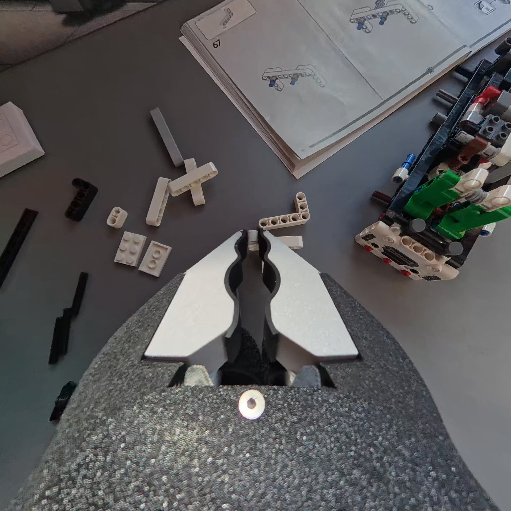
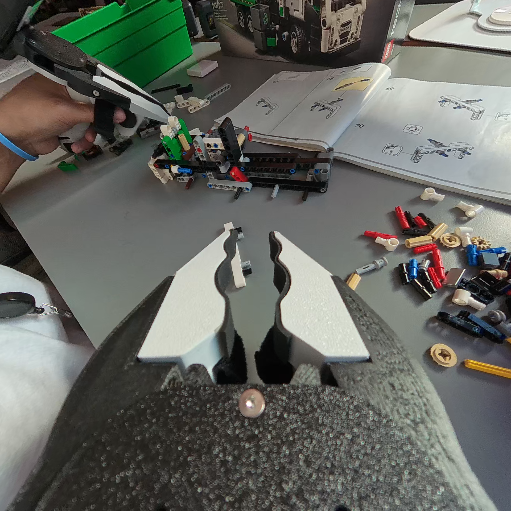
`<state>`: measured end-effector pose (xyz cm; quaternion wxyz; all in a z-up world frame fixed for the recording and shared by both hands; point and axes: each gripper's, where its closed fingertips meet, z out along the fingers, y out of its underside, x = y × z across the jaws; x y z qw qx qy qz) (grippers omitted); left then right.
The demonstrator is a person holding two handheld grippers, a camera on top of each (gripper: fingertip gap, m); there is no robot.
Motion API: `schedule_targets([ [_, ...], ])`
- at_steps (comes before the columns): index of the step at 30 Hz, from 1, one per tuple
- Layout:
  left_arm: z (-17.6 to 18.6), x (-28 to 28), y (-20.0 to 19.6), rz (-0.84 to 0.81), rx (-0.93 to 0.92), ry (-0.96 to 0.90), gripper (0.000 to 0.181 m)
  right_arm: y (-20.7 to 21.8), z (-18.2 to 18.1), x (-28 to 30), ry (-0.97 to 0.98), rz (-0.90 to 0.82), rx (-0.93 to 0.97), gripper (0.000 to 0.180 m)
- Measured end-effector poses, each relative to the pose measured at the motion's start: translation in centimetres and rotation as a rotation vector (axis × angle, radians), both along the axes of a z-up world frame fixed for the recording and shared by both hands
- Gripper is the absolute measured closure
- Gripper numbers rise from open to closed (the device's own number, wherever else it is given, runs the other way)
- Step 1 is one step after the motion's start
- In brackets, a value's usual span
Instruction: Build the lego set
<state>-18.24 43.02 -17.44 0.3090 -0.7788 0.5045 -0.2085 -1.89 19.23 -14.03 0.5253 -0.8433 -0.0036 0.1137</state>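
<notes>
Lying open on grey table (image 2: 110, 221): instruction booklet (image 2: 414, 143); loose pieces (image 1: 154, 210) scattered.

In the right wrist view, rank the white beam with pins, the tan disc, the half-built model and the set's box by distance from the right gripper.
From the right gripper:
1. White beam with pins, at its left finger.
2. Tan disc, lower right.
3. Half-built model, ahead.
4. Set's box, far back.
</notes>
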Motion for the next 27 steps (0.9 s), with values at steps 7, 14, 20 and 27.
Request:
schedule_targets([
  [7, 9.1, 0.3, -8.3, -0.353, 0.138, -0.314, 0.176, 0.1, 0.1, 0.3, 0.010, -0.001, 0.006, 0.157],
  [14, 2.5, 6.4, -22.9, -0.658, 0.040, -0.190, 0.175, -0.3, -0.1, 0.3, 0.017, -0.001, -0.003, 0.158],
  [20, -0.4, 7.7, -24.7, -0.706, 0.060, -0.103, 0.175, -0.5, 0.2, 0.4, 0.018, -0.002, 0.005, 0.158],
  [27, 2.3, 7.1, -22.8, -0.612, 0.060, -0.192, 0.164, -0.5, -0.3, 0.4, 0.018, 0.005, -0.013, 0.158],
])
